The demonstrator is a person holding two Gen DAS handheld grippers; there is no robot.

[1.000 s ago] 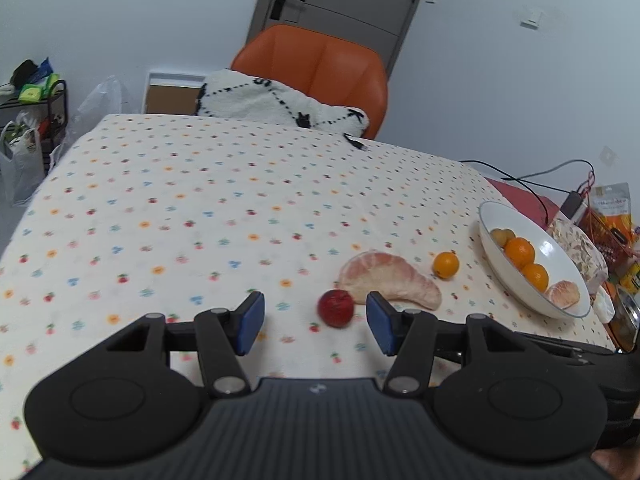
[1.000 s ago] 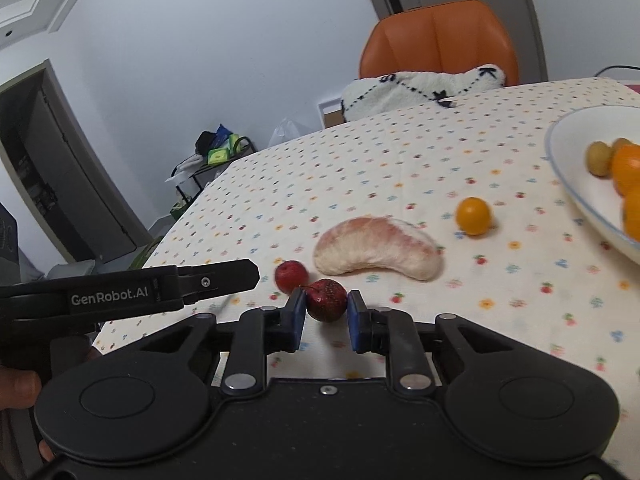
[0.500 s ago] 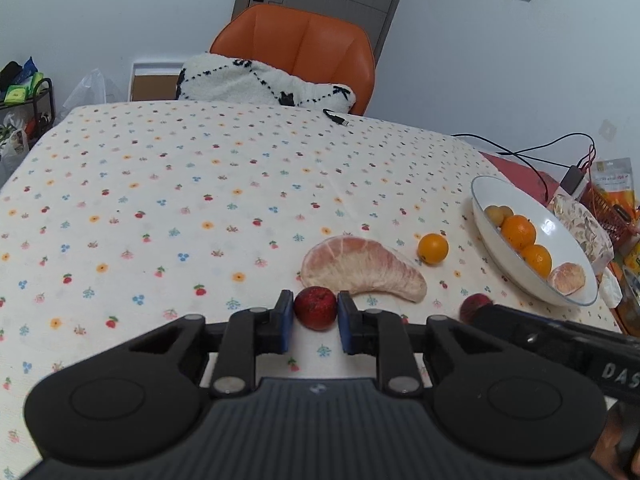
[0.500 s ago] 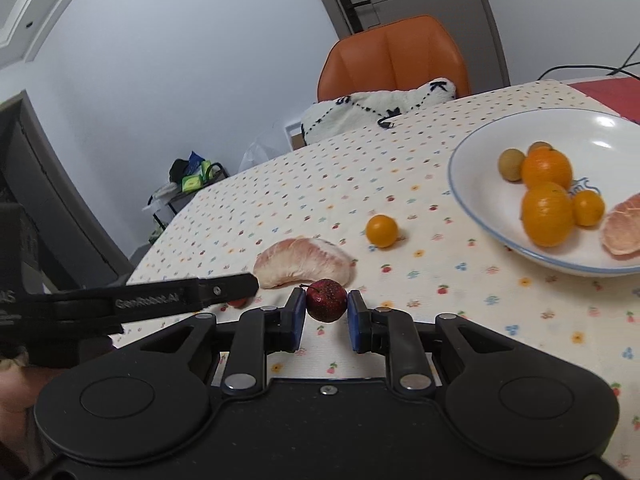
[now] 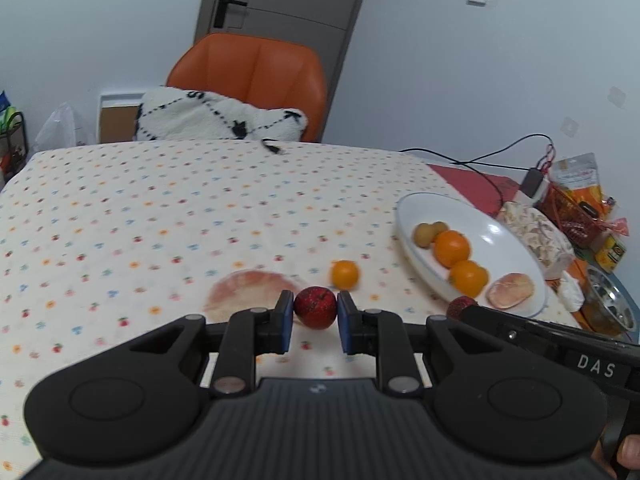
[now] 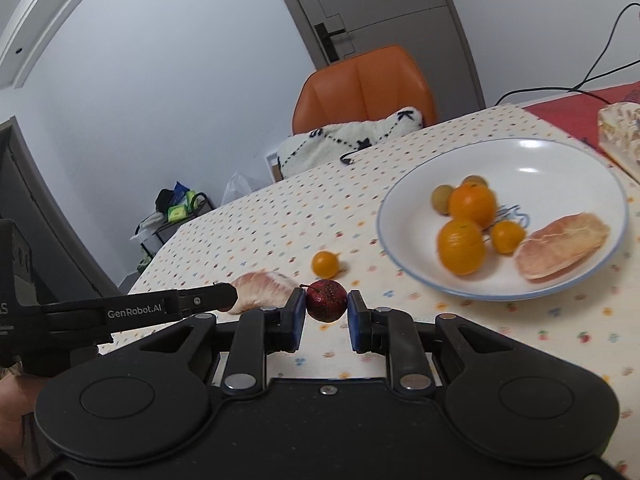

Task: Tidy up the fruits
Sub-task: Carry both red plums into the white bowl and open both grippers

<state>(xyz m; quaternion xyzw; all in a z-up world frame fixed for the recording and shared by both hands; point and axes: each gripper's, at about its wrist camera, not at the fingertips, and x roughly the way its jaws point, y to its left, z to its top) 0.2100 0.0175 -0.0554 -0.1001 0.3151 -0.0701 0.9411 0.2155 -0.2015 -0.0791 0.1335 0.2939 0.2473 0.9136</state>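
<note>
Two small red fruits are in play, one per hand-held gripper. Left hand-held gripper [image 5: 315, 320]: blue pads closed onto a red fruit [image 5: 315, 306] at its widest part, held clear above the spotted desk [image 5: 120, 208]. Right hand-held gripper [image 6: 326, 312]: same narrow closure on a second red fruit [image 6: 326, 300], stem pointing up and left, also off the cloth.

Just beyond the left fruit lies a pomelo segment [image 5: 248, 292], flat on the desk, and a loose kumquat [image 5: 344, 274] just to its right. White bowl [image 6: 404, 256] sits further right, near the desk edge; it already holds two oranges, a small yellow-orange fruit, two greenish-brown ones and another pomelo segment [image 6: 560, 246].

Risks, as judged from here:
- Round, glossy fruit pinched only at two small pads; a tilt or a quick swing toward the bowl could squirt it out and send it rolling off the desk.
- The two tools are close side by side; the left one's finger sits just beside the right one's fruit. Both heading for the bowl at once could knock a fruit loose.
- Release from height into the bowl may strike the oranges and bounce out over the low rim.
- Squeezing harder would likely bruise soft skin.
</note>
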